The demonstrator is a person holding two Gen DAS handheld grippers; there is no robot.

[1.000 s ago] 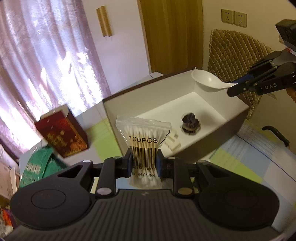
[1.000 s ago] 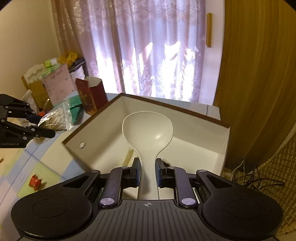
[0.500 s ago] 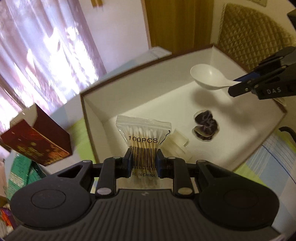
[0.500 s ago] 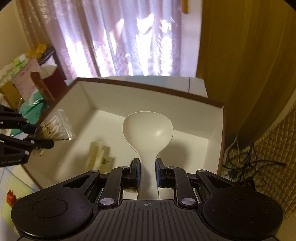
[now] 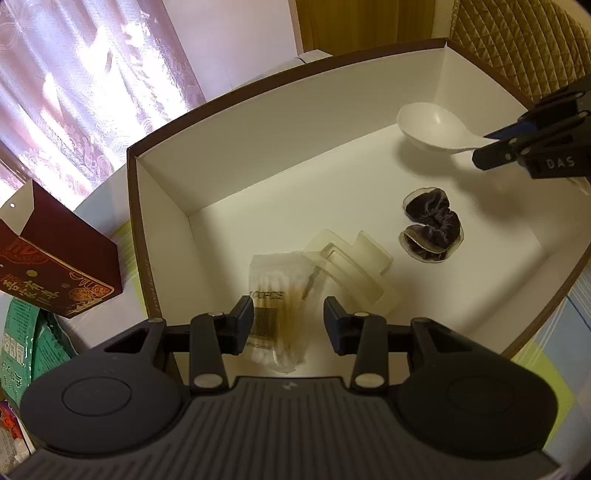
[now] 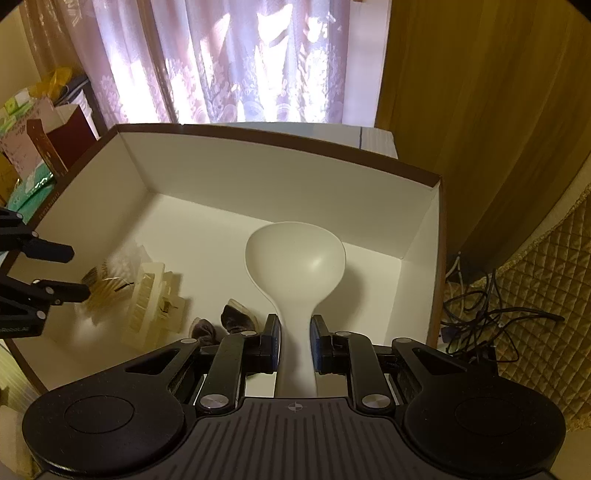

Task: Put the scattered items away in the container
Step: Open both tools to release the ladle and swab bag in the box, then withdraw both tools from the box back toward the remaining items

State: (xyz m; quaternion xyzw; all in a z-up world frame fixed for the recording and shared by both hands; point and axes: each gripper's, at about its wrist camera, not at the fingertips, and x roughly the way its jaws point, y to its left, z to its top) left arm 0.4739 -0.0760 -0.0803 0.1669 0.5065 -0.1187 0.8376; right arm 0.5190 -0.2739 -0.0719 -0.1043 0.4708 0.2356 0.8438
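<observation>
The container is a white box with a brown rim (image 5: 258, 86), also in the right wrist view (image 6: 280, 142). My left gripper (image 5: 289, 322) is open above the box; the bag of cotton swabs (image 5: 280, 306) is blurred below it, free of the fingers, beside a clear hair claw clip (image 5: 354, 266). A dark purple scrunchie (image 5: 432, 229) lies on the box floor. My right gripper (image 6: 294, 341) is shut on the handle of a white rice spoon (image 6: 295, 258), held over the box's right part. The right gripper (image 5: 517, 147) also shows in the left wrist view.
A dark red carton (image 5: 48, 266) and green packets (image 5: 22, 343) stand left of the box. A pink curtain (image 6: 240, 59) hangs behind. A quilted chair (image 5: 517, 33) and a tangle of cables (image 6: 487, 306) are to the right. A checked tablecloth (image 5: 561, 325) lies under the box.
My left gripper has opened and let go of the cotton swab bag, which drops into the box. Both grippers have moved further over the box; the spoon has come lower.
</observation>
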